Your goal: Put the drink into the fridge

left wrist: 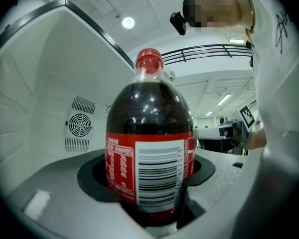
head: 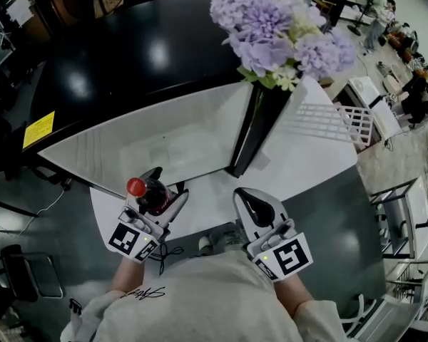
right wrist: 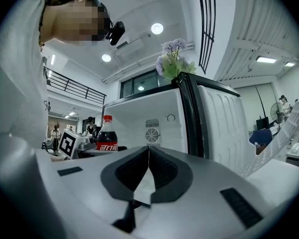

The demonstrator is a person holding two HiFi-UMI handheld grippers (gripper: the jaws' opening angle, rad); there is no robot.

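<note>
A dark cola bottle (head: 154,197) with a red cap and red label stands upright between the pads of my left gripper (head: 167,186), which is shut on its body. In the left gripper view the bottle (left wrist: 149,138) fills the middle, with the fridge's white inside and its round vent (left wrist: 79,125) behind it. The small fridge (head: 178,144) stands open just ahead, and its door (head: 321,137) is swung to the right. My right gripper (head: 254,204) is shut and empty, level beside the left one. In the right gripper view its jaws (right wrist: 148,153) meet, and the bottle (right wrist: 106,136) shows at the left.
A bunch of purple flowers (head: 278,27) stands on the fridge's glossy black top (head: 128,55). A white wire rack (head: 337,120) lines the inside of the door. A black chair (head: 28,276) is at the lower left. People and desks are far off at the right.
</note>
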